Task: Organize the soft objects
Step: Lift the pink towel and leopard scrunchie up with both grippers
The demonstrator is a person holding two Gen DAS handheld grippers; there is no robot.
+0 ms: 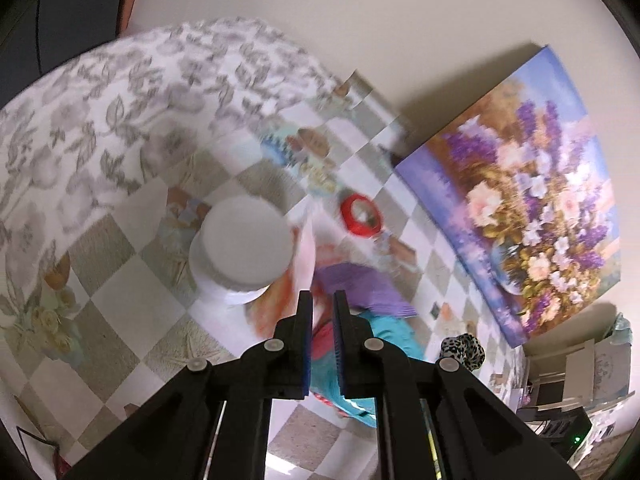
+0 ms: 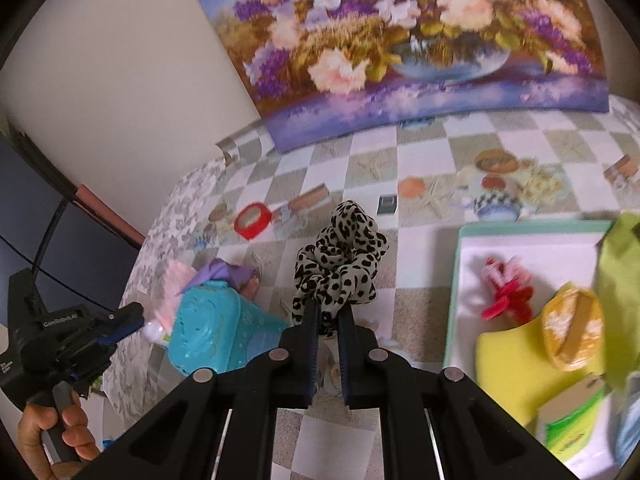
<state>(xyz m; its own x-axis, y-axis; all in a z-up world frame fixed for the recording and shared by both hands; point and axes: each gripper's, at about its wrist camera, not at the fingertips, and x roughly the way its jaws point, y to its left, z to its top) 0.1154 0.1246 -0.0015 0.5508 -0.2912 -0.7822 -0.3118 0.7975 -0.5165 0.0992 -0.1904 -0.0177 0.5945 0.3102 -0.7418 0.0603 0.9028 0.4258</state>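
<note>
A home: a table under a checked, printed oilcloth [image 2: 420, 160] fills mid-frame, a flower painting [image 2: 400, 40] leans on the plain wall at top, and household clutter lies around.

Plain cream wall [image 2: 132, 92] is running behind the table, evenly lit, painting casting a soft shadow on it in the left wrist view. Floral canvas painting [image 2: 420, 40] of purple and pink flowers in a blue vase is leaning against that wall, bottom edge sitting on the table. Checkered tablecloth [image 2: 432, 152] with teapot and shell prints is covering the table; a grey leaf-patterned cloth [image 1: 100, 112] is draping over the table's rounded end. Dark blue furniture [image 2: 36, 208] is showing beyond the table edge.
</note>
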